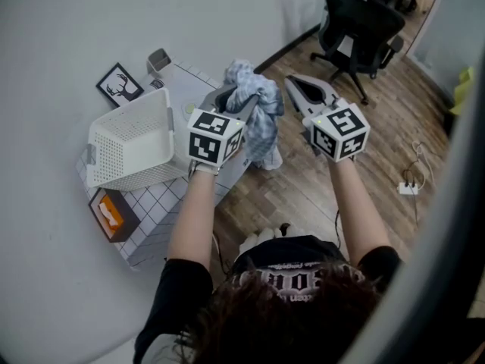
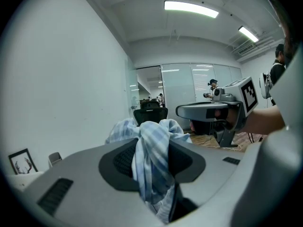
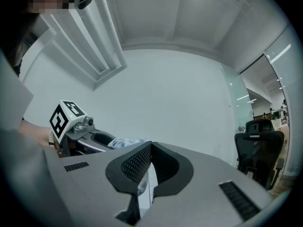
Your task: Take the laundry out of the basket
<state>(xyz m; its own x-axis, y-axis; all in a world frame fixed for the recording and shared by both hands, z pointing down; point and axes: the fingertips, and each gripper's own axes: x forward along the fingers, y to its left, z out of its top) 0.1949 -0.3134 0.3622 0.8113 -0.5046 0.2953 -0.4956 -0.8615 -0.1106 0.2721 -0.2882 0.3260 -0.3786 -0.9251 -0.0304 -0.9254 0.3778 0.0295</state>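
The left hand-held gripper (image 1: 236, 101) is clamped on a crumpled blue-and-white checked cloth (image 1: 256, 116), which hangs outside the basket, above the edge of the white tiled surface (image 1: 163, 214). The right hand-held gripper (image 1: 297, 86) is closed and empty. The white perforated plastic basket (image 1: 129, 146) lies tipped on the surface. Farther away are a wooden floor (image 1: 318, 180) and a black office chair (image 1: 356, 21).

Both arms outstretched; left tongs (image 2: 151, 129) clamped on cloth (image 1: 261, 127), right tongs (image 3: 150, 144) closed

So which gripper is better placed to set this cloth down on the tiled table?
Left. The left gripper is shut on the blue checked cloth, and the tiled table lies on its side. The right gripper is empty, out over the wood floor.
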